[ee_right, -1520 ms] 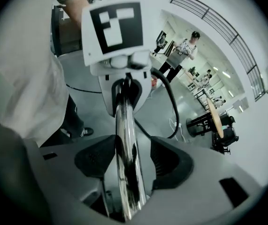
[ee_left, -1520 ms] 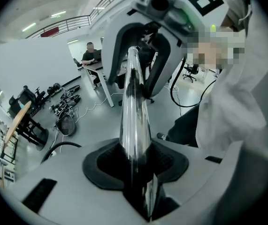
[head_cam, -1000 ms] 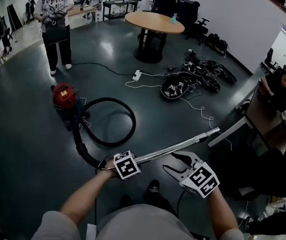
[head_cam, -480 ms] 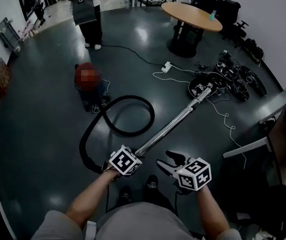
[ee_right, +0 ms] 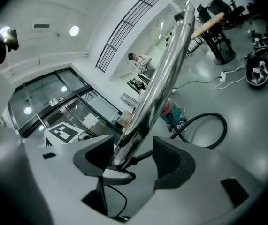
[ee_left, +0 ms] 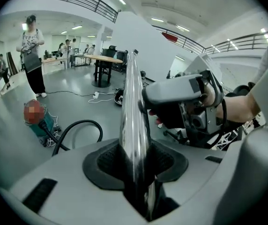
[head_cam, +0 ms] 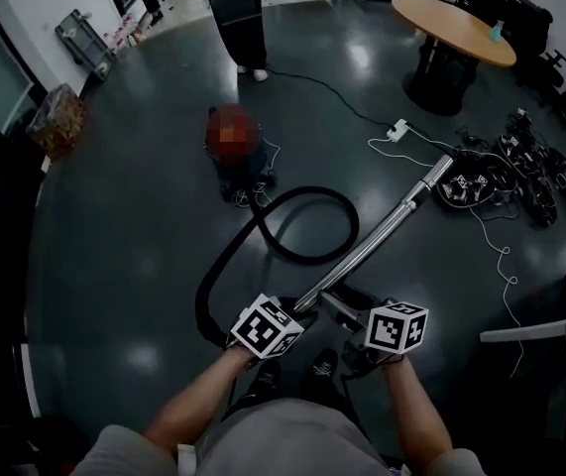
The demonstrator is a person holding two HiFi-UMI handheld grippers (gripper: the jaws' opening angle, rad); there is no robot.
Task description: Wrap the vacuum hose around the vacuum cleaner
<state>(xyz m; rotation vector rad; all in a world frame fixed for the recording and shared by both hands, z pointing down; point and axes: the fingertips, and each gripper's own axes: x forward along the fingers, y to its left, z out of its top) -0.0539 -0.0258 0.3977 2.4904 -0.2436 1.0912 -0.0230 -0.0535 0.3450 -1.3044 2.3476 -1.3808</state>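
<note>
The red vacuum cleaner [head_cam: 235, 152] stands on the dark floor ahead of me. Its black hose [head_cam: 307, 259] makes one loop on the floor and comes back to the shiny metal wand [head_cam: 382, 231]. My left gripper [head_cam: 297, 313] is shut on the wand's near end, and its pads press both sides of the tube [ee_left: 133, 102]. My right gripper [head_cam: 334, 305] sits just right of it. Its jaws are opening with the wand [ee_right: 164, 74] between them; the tube rests against one pad and stands clear of the other. The vacuum cleaner [ee_right: 171, 111] and hose [ee_right: 204, 125] show beyond the jaws.
A person [head_cam: 238, 18] stands behind the vacuum. A round wooden table [head_cam: 451, 28] is at the back right. A power strip [head_cam: 398, 127] with white cables and a heap of dark gear [head_cam: 530, 167] lie beyond the wand's tip. A cart [head_cam: 84, 43] stands at the left.
The right gripper has moved left from beside the wand so that its jaws are around it. The wand has swung toward the vacuum side. My view has turned left.
</note>
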